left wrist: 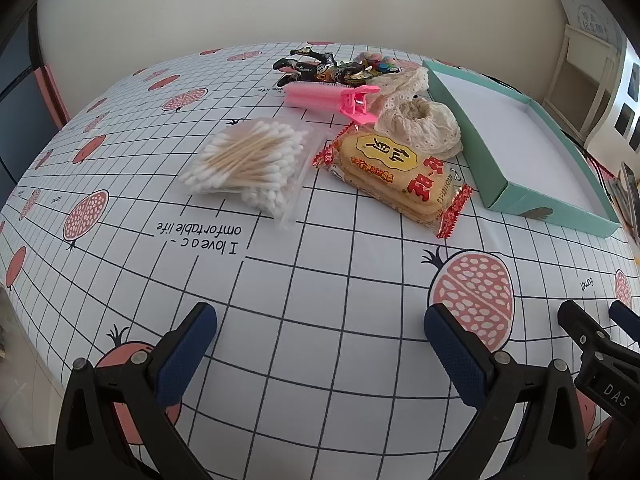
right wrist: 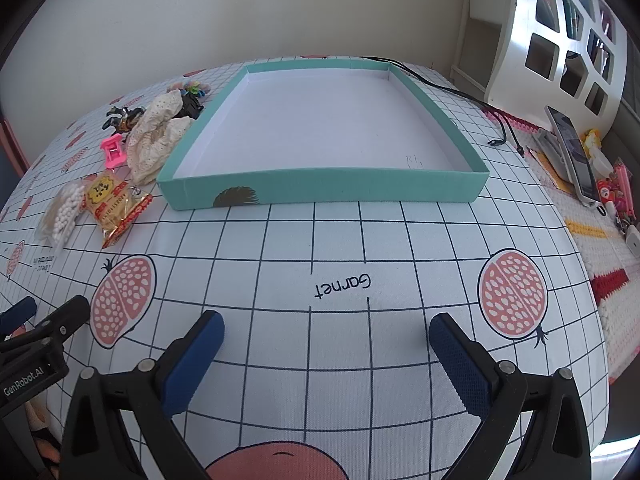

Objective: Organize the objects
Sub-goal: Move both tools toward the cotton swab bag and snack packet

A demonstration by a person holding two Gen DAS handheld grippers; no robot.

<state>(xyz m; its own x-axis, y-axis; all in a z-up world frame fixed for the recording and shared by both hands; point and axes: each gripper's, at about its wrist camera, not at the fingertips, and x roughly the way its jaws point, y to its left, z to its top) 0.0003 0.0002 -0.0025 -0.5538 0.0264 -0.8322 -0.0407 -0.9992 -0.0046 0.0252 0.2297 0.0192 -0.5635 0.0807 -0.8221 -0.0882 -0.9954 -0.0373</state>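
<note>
While the teal tray (right wrist: 320, 192) is sitting empty, the cracker packet (left wrist: 394, 174), cotton-swab bag (left wrist: 248, 164), pink clip (left wrist: 332, 100) and lace cloth (left wrist: 420, 124) are waiting beside it; left gripper (left wrist: 320, 350) and right gripper (right wrist: 326, 354) are hovering wide open, holding nothing, so a first pick is likely coming.

white grid-print cloth tablecover (right wrist: 320, 240) is looking matt, fine-woven. shallow teal cardboard box (right wrist: 324, 190) showing matt paper, smooth white inside. orange cracker packet (left wrist: 394, 172) gleaming glossy plastic film. wooden-stick cotton swabs in clear plastic bag (left wrist: 244, 160). cream lace cloth (left wrist: 420, 120) looking rough. pink plastic clip (left wrist: 356, 104) shining smooth.
</note>
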